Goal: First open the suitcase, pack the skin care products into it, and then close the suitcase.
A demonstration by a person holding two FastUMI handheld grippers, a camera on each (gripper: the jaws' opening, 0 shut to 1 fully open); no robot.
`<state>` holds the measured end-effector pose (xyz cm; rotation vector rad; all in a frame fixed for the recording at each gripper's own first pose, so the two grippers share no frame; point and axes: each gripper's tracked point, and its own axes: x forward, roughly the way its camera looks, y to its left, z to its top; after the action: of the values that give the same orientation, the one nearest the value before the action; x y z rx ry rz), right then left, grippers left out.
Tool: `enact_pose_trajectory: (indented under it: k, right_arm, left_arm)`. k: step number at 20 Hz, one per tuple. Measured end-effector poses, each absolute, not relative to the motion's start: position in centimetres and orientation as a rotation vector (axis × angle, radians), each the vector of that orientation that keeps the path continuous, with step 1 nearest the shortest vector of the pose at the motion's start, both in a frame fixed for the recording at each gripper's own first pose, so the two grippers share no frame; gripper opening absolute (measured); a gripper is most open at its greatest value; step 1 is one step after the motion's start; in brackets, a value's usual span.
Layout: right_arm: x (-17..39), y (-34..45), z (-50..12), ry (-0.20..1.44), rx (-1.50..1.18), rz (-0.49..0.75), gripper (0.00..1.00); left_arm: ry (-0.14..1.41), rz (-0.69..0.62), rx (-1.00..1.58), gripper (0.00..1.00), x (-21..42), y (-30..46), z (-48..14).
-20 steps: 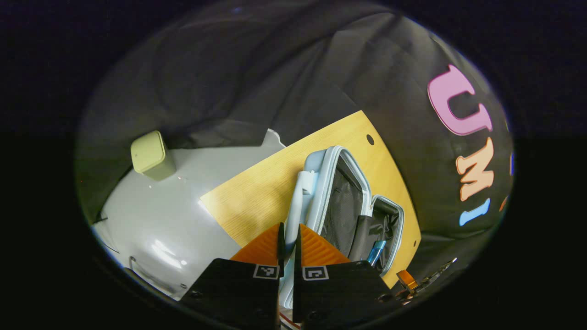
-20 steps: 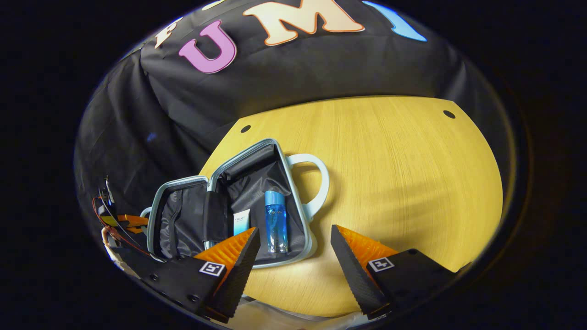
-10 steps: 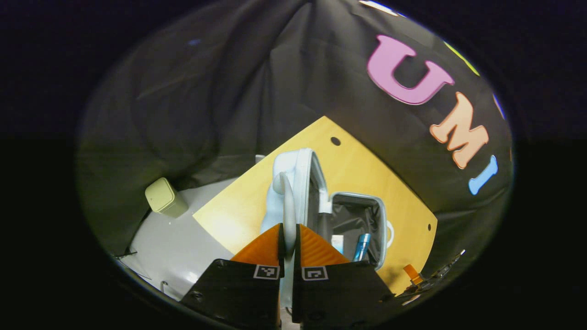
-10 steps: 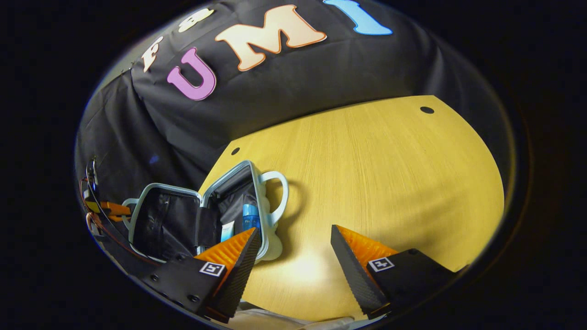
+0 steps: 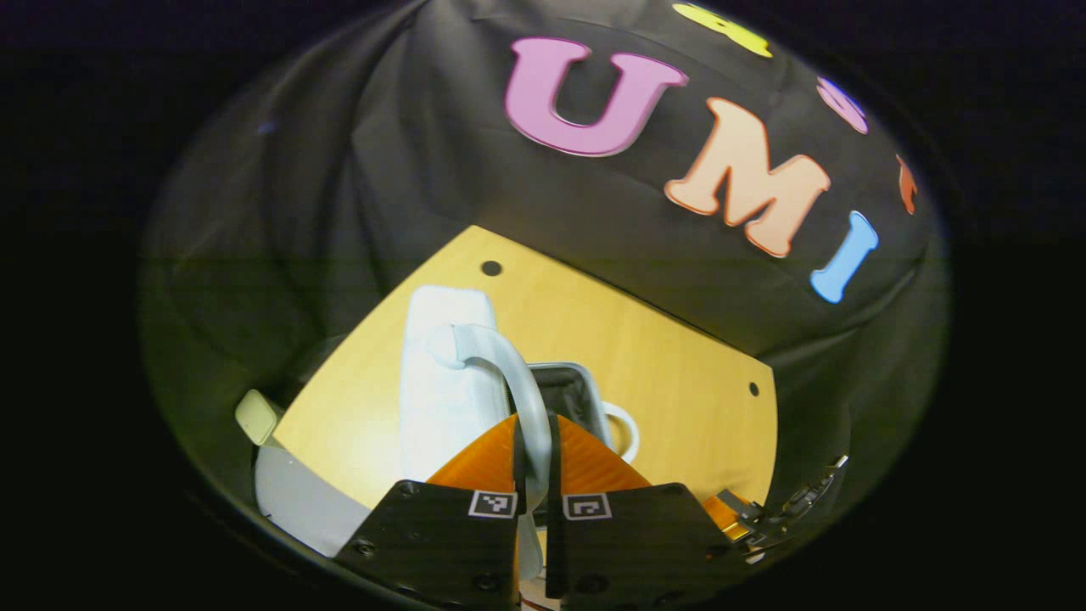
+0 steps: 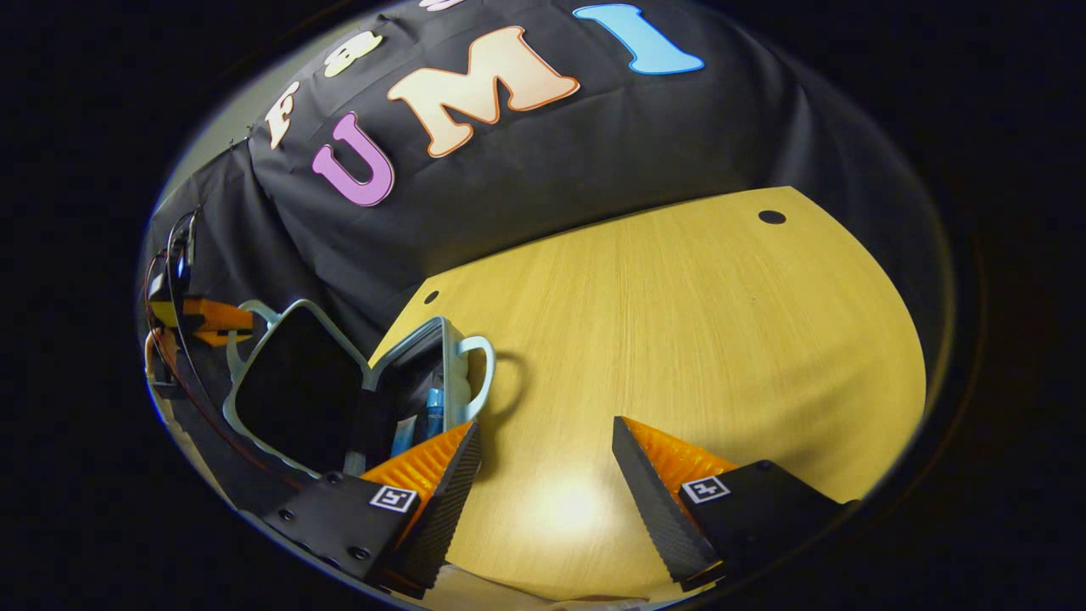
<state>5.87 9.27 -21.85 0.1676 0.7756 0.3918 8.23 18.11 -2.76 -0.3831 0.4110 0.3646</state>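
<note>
Wooden table (image 6: 679, 339) is holding the suitcase (image 5: 441, 382) while its lid is swinging further over (products already inside), so closing's underway. Left gripper (image 5: 533, 450) is pinching the lid's handle (image 5: 509, 373); right gripper (image 6: 543, 475) is hanging spread.

Compared with a second ago, we see the suitcase lid (image 5: 441, 382) swung farther over the base by the left gripper (image 5: 533, 441), hiding the blue bottle (image 6: 434, 406) more.

No readable text, brand or number on any item. Blue bottle (image 6: 433, 406) inside suitcase (image 6: 356, 382): label too small and turned away to make out. Square black-and-white coded markers on left gripper (image 5: 533, 441) and right gripper (image 6: 543, 467) bodies: patterns, no characters. Tabletop (image 6: 679, 339) unmarked.
</note>
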Motion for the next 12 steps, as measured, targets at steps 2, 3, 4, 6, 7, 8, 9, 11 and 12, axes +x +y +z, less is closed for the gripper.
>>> enact_pose_trajectory:
  k: [2, 3, 4, 6, 7, 8, 9, 11, 12]
  right_arm:
    - [6.0, 8.4, -21.6, 0.769, 0.173, 0.381, 0.97]
    - [5.9, 8.0, -21.4, 0.763, 0.175, 0.375, 0.97]
    - [6.0, 7.7, -21.1, 0.755, 0.179, 0.366, 0.97]
    - [6.0, 7.3, -21.0, 0.749, 0.193, 0.352, 0.97]
    - [6.1, 7.3, -20.8, 0.744, 0.200, 0.340, 0.97]
    - [6.1, 7.2, -20.7, 0.737, 0.206, 0.328, 0.97]
    - [6.1, 7.2, -20.5, 0.727, 0.214, 0.318, 0.97]
    - [6.3, 7.1, -20.0, 0.710, 0.233, 0.298, 0.97]
    - [6.5, 7.0, -19.9, 0.702, 0.237, 0.287, 0.97]
  left_arm:
    - [0.444, 0.288, -0.380, 0.05, 11.7, 15.0, -3.7]
    - [0.462, 0.252, -0.384, 0.05, 13.4, 13.5, -4.3]
    - [0.485, 0.228, -0.391, 0.06, 14.8, 12.4, -5.1]
    - [0.541, 0.197, -0.394, 0.06, 17.2, 10.7, -7.1]
    - [0.570, 0.186, -0.387, 0.06, 18.4, 9.7, -8.1]
    - [0.601, 0.179, -0.378, 0.06, 19.4, 9.0, -9.1]
    - [0.634, 0.173, -0.370, 0.06, 20.1, 8.7, -10.3]
    - [0.696, 0.163, -0.363, 0.06, 21.2, 7.5, -12.2]
    - [0.720, 0.163, -0.361, 0.06, 21.8, 7.4, -13.2]
